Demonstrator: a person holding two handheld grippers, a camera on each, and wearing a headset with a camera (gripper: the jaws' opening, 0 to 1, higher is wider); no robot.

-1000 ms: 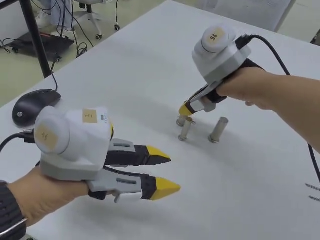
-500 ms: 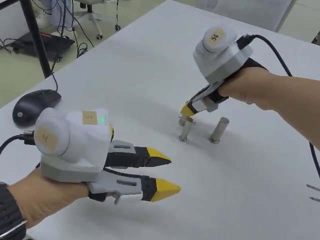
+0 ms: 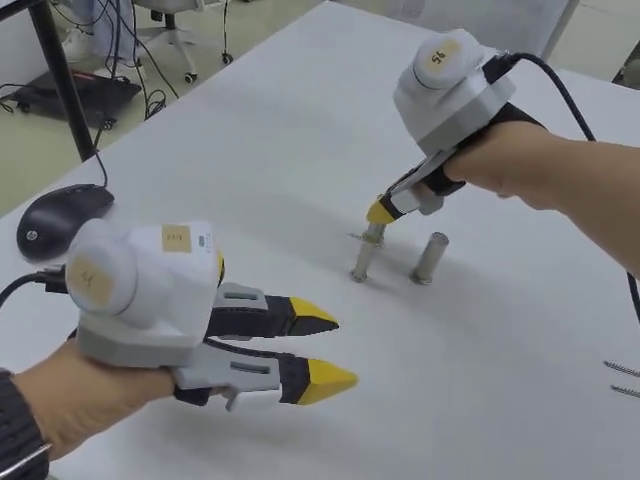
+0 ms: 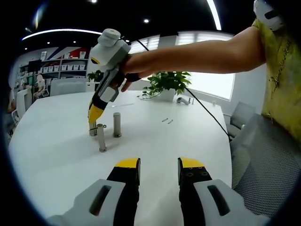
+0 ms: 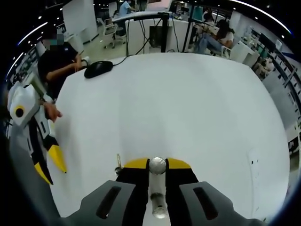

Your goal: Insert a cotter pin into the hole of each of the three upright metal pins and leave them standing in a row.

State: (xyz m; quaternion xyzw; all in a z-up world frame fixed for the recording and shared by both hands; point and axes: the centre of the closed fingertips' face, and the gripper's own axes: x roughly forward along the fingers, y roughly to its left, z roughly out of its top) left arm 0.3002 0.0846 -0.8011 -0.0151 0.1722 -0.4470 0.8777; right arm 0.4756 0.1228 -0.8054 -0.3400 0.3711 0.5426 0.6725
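Three upright metal pins stand mid-table. The front pin (image 3: 363,262) (image 4: 101,139) carries a cotter pin (image 3: 357,238) through its top. A bare pin (image 3: 430,258) (image 4: 116,125) stands to its right. My right gripper (image 3: 381,211) (image 4: 95,113) (image 5: 157,164) is shut on the top of the back pin (image 3: 374,233) (image 4: 93,129) (image 5: 159,206). My left gripper (image 3: 320,348) (image 4: 159,170) is open and holds nothing, hovering near the table's front edge, well short of the pins.
Loose cotter pins (image 3: 622,380) (image 4: 166,121) lie far right on the white table (image 3: 270,160). A black mouse (image 3: 53,214) (image 5: 98,68) sits at the left edge. Chairs, cables and a table leg stand on the floor beyond.
The right gripper has closed on the back pin's top and shifted it slightly right and away from the front pin. The left gripper has stayed put.
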